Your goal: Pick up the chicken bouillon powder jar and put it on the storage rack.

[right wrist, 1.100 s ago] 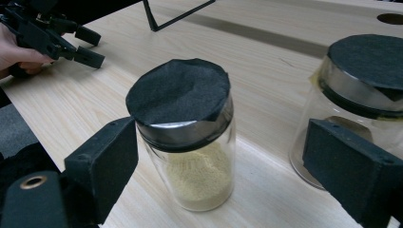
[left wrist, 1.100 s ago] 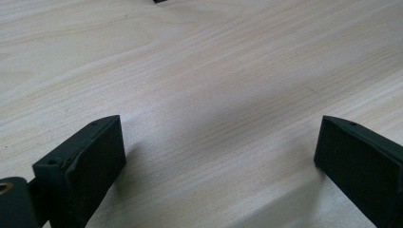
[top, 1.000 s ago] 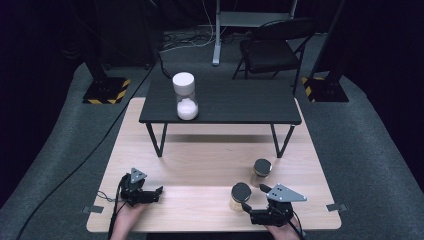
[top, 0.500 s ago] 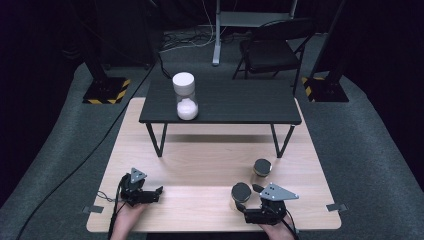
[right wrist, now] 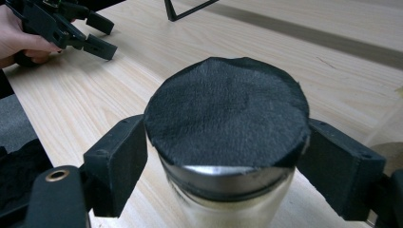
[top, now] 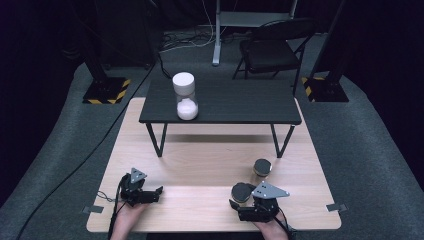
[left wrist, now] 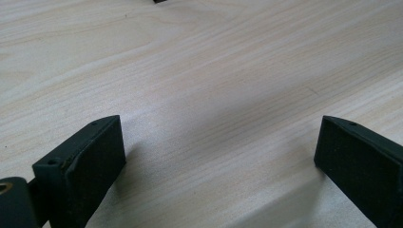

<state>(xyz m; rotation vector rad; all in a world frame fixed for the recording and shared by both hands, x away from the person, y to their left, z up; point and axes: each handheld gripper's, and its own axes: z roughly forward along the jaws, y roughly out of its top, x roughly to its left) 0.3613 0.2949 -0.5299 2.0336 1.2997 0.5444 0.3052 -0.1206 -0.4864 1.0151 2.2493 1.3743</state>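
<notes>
Both my grippers low, hands at the near edge

My left gripper (top: pixel 159 192) sat with jaws spread wide; my right gripper (top: pixel 233 207) had just been closing, its pads (right wrist: pixel 119 164) against what stood between them.

A low black table (top: pixel 220 102) stands on the pale wooden worktop (top: pixel 210 165); behind it, a folding chair (top: pixel 272 50) on grey carpet (top: pixel 365 150), darkness around.

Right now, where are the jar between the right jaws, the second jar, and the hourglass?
Near jar (right wrist: pixel 227 107), right gripper view, black lid top.
Second jar (top: pixel 262 165), high view, lid.
Hourglass (top: pixel 186 108), high view, lower bulb.
</notes>
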